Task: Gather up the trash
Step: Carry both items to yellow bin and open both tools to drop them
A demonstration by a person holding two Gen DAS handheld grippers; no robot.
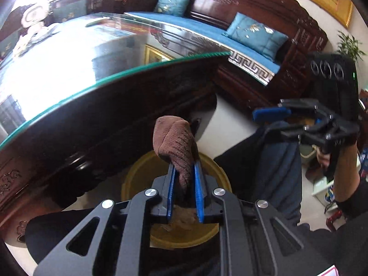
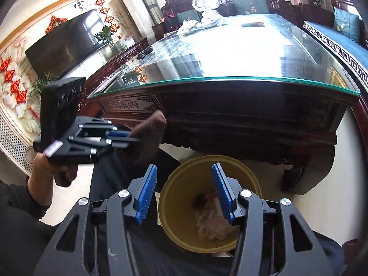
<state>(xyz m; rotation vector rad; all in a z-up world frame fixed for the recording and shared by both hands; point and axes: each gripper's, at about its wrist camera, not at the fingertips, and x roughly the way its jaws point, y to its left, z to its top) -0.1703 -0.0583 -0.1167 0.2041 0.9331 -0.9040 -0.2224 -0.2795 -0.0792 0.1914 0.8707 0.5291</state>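
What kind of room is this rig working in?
Most likely a home living room: a carved dark-wood sofa with blue cushions, a glass-topped wooden table, and a flat TV on a decorated wall. A yellow bin sits on the floor by the table.

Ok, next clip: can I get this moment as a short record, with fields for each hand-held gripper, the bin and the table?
left hand-held gripper: shut on brown cloth, above the bin
right hand-held gripper: open, nothing between the pads, over the bin
yellow bin: on the floor by the table, crumpled pale trash inside
glass-topped table: dark carved wood, a few items at the far end
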